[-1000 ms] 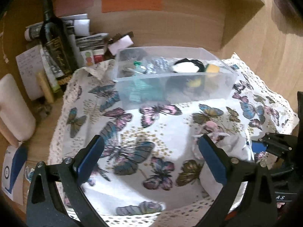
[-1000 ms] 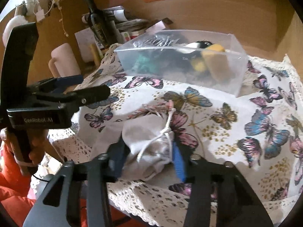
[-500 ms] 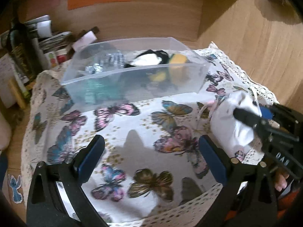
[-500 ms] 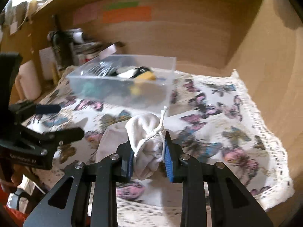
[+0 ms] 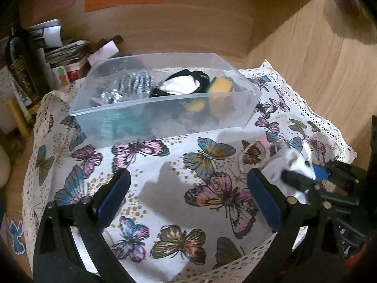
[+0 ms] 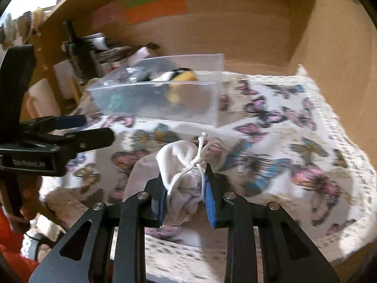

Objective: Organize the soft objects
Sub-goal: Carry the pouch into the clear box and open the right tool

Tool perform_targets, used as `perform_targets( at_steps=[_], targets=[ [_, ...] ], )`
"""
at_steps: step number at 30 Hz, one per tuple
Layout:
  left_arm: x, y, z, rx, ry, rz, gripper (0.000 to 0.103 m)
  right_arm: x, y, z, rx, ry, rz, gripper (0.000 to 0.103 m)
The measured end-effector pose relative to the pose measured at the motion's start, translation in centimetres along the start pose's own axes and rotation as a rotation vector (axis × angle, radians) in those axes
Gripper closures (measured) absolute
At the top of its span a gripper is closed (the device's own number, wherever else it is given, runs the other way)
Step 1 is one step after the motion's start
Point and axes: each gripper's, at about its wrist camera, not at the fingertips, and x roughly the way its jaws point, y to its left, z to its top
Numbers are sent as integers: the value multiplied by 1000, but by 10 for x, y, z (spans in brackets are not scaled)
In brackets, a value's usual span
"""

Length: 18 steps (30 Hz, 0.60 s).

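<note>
My right gripper [image 6: 185, 193] is shut on a white drawstring pouch [image 6: 181, 176] and holds it above the butterfly cloth [image 6: 282, 141]. The pouch also shows in the left wrist view [image 5: 289, 165], at the right, in the right gripper [image 5: 304, 181]. A clear plastic bin [image 5: 165, 115] stands at the back of the cloth and holds several soft items: a yellow sponge [image 5: 220, 86], a black and white piece [image 5: 183, 86], a silvery striped one [image 5: 132, 85]. My left gripper [image 5: 188, 195] is open and empty over the cloth; it shows at the left in the right wrist view [image 6: 94, 132].
A dark bottle [image 5: 21, 70], stacked papers and small boxes [image 5: 68, 56] crowd the back left corner. Wooden walls close the back and right [image 5: 306, 59]. The cloth's lace edge [image 5: 313, 115] hangs at the right and front.
My right gripper closed on the pouch and lifted it off the cloth. The left gripper swung right, then back a little, and stayed open.
</note>
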Motion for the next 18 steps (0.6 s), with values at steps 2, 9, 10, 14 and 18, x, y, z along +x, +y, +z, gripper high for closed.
perform_targets(
  at_steps=[2,9,10,14,18],
  targets=[
    [-1,2,1,2,-1,1,2,5,12,0,-32,9,22,79],
    [28,-10,20,70,102,-88,40,6,10,-7,-18,21,19,79],
    [34,-15,23,84,121,-106,46,7,8,-7,-11,23,19,79],
    [52,-41,31,163,155,-147,51,7,6,-11,-5,25,12,79],
    [73,-60,32,208,210,-163,60,8,6,-11,-9,24,12,79]
  ],
)
